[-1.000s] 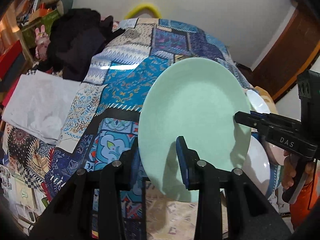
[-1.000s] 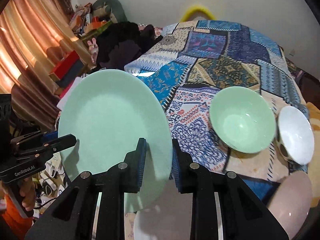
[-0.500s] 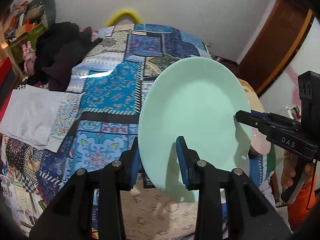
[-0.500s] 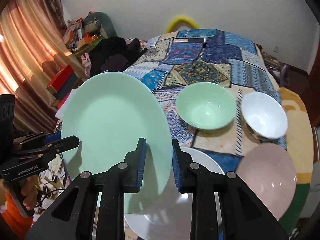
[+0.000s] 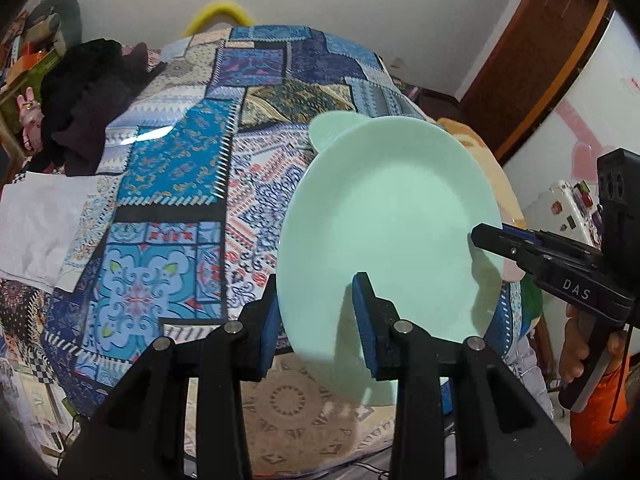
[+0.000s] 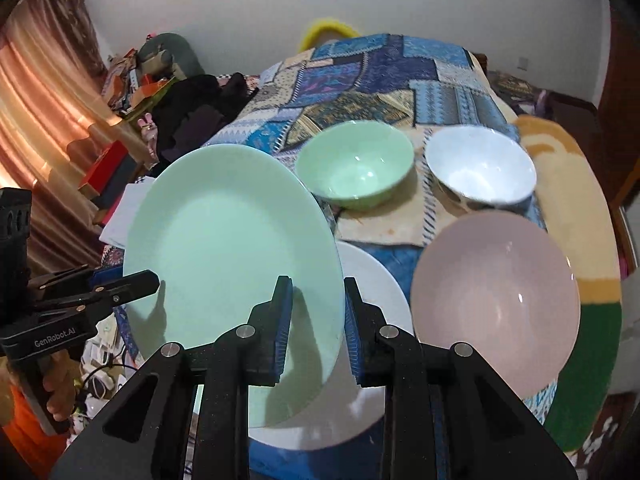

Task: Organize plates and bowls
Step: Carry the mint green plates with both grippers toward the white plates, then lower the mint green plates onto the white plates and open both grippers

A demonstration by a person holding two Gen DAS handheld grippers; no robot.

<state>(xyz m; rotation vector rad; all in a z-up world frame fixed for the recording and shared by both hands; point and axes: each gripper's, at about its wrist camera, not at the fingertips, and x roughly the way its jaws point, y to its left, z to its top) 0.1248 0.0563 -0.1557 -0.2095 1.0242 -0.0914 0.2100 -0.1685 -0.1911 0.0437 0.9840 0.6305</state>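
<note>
Gripping green plate (image 6: 224, 240), both grippers clamped; it hides most of white plate (image 6: 372, 288)

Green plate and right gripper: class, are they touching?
Touching. The right wrist view shows the right gripper clamped on the green plate rim, both pads pressing it.

Each wrist camera looked steeply down along its own tongs, close behind them; both views shared the green plate (image 5: 384, 232) (image 6: 228, 248) and the patchwork-covered desk (image 5: 180, 184) (image 6: 380, 76).
</note>
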